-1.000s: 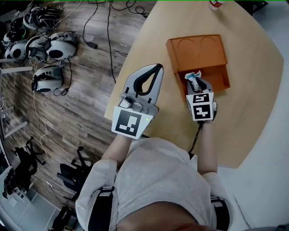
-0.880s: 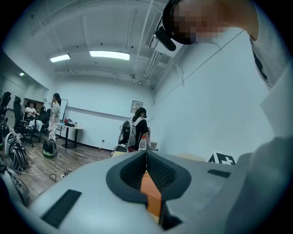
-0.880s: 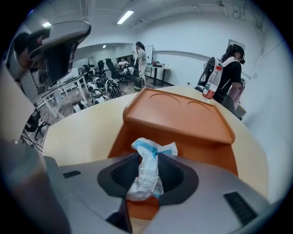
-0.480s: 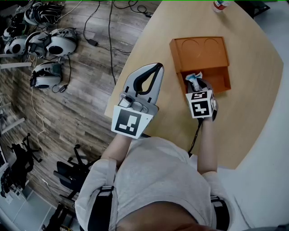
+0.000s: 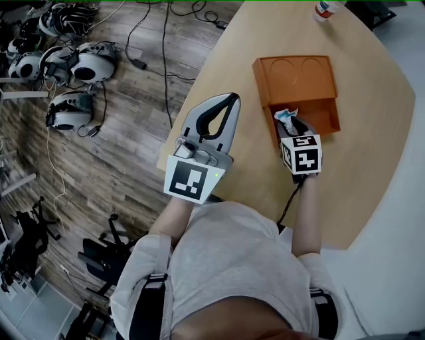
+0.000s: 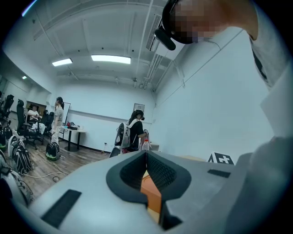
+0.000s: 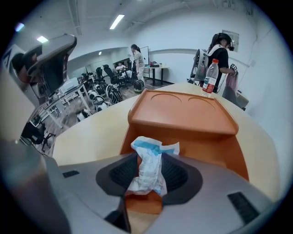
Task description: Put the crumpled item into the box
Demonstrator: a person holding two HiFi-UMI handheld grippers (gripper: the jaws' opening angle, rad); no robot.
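Observation:
The orange box [image 5: 295,76] stands on the wooden table, its near compartment open [image 7: 215,151]. A crumpled white and blue item [image 5: 287,115] hangs over that compartment, between the jaws of my right gripper [image 5: 291,123]. In the right gripper view the item [image 7: 149,167] stands upright between the black pads of the right gripper [image 7: 147,177]. Those jaws have just been opening and stand wide, with the item still between them. My left gripper [image 5: 229,99] hovers level above the table's left edge, tips together and nothing in it; its own view shows the left gripper [image 6: 146,157] shut.
A plastic bottle [image 5: 322,8] stands at the table's far end, beyond the box. Several headsets [image 5: 73,66] and cables lie on the wooden floor to the left. People stand and sit in the room behind.
The right gripper's marker cube sits a little further right and lower in the head view. The crumpled item stays over the box's near compartment. The left gripper has not moved.

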